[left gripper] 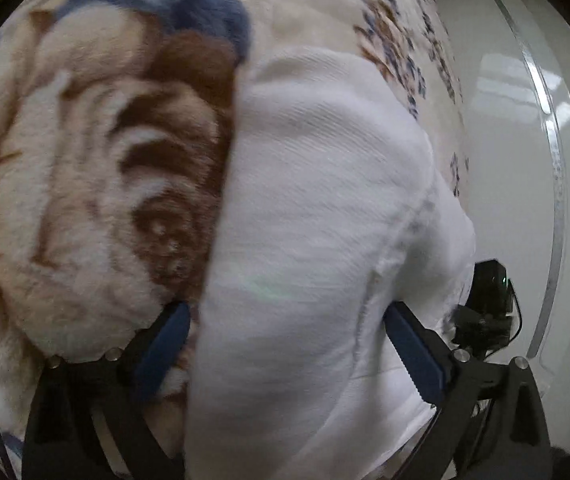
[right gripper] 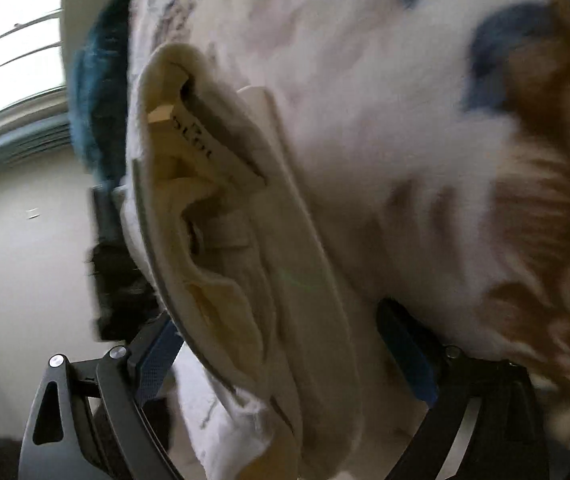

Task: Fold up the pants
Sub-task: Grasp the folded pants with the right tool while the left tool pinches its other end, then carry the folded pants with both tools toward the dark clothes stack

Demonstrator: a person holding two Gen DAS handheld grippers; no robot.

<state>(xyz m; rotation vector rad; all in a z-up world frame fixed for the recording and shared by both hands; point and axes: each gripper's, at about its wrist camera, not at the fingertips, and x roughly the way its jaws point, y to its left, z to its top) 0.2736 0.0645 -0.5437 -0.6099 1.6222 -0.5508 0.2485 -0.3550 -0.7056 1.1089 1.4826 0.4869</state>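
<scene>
Folding pants [left gripper: 317, 208] on blanket [left gripper: 85, 168]: left tool [left gripper: 285, 344] and right tool [right gripper: 281, 344] both apart, straddling fabric; next needing clamping at 6 o'clock.

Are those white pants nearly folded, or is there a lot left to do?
Partway, it seems. The white pants lie on a floral fleece blanket, and the waistband shows stacked layers, suggesting one fold is made. In hand: the left claw and right claw each straddle the cloth, fingers wide apart, not clamped. Left: probably another fold; the blur hides the rest.
</scene>
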